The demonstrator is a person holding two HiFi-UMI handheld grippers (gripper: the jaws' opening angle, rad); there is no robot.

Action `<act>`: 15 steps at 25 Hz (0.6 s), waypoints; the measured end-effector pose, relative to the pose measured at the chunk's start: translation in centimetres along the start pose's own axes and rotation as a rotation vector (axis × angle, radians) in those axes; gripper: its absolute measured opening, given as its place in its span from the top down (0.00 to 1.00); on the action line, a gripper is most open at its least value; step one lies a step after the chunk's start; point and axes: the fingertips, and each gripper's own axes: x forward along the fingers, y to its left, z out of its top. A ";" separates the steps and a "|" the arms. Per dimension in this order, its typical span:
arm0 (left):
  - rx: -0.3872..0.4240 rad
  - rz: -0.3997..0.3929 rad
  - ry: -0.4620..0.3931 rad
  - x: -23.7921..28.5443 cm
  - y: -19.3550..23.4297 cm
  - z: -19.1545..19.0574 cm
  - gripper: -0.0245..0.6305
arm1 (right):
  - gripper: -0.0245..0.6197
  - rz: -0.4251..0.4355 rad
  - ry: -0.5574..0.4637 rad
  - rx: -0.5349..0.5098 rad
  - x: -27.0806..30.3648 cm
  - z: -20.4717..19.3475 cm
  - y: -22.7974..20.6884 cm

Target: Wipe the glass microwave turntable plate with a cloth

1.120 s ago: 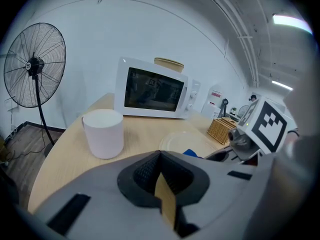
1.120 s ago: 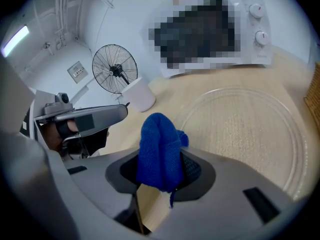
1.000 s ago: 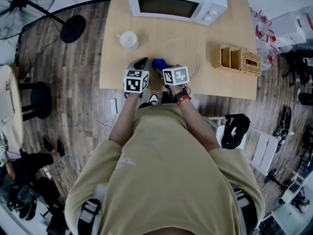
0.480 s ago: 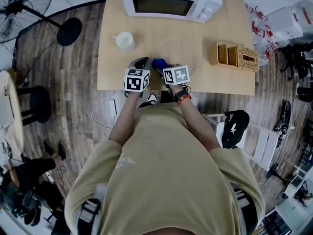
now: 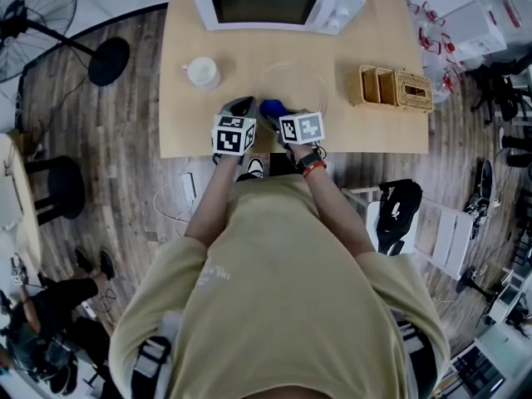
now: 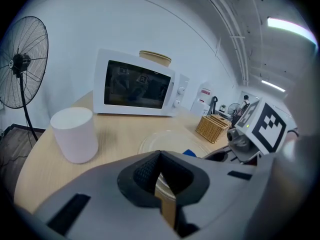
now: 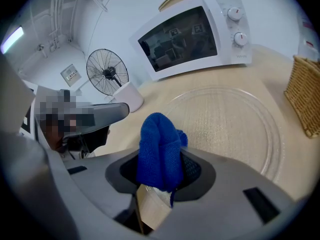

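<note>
The clear glass turntable plate (image 5: 293, 90) (image 7: 235, 124) (image 6: 172, 143) lies flat on the wooden table (image 5: 199, 131) in front of the microwave (image 5: 274, 2). My right gripper (image 5: 274, 113) (image 7: 159, 170) is shut on a bunched blue cloth (image 7: 160, 149) (image 5: 272, 107), held just off the plate's near left rim. My left gripper (image 5: 241, 108) (image 6: 159, 176) hovers beside it to the left, jaws together with nothing between them. In the left gripper view the cloth's blue tip (image 6: 189, 153) shows next to the right gripper's marker cube.
A white mug (image 5: 202, 72) (image 6: 76, 134) stands left of the plate. A wicker basket (image 5: 394, 88) (image 6: 214, 126) sits at the table's right. A floor fan (image 5: 50, 15) stands to the left, off the table.
The view has shifted a little, so the table sits slightly further left and up in the picture. Both grippers stay where they were relative to the plate; the cloth remains gripped.
</note>
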 end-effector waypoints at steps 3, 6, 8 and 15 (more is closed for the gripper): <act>0.008 -0.014 0.006 0.4 -0.6 0.0 0.93 | 0.73 -0.012 -0.007 0.013 -0.5 -0.1 -0.6; 0.016 -0.029 0.012 0.8 -1.1 0.1 0.93 | 0.73 -0.023 -0.015 0.026 -0.9 -0.2 -1.2; 0.022 -0.038 0.017 1.0 -1.6 0.1 0.93 | 0.73 -0.031 -0.019 0.036 -1.2 -0.3 -1.6; 0.034 -0.063 0.029 1.9 -2.7 0.1 0.93 | 0.73 -0.059 -0.036 0.069 -2.4 -0.6 -3.4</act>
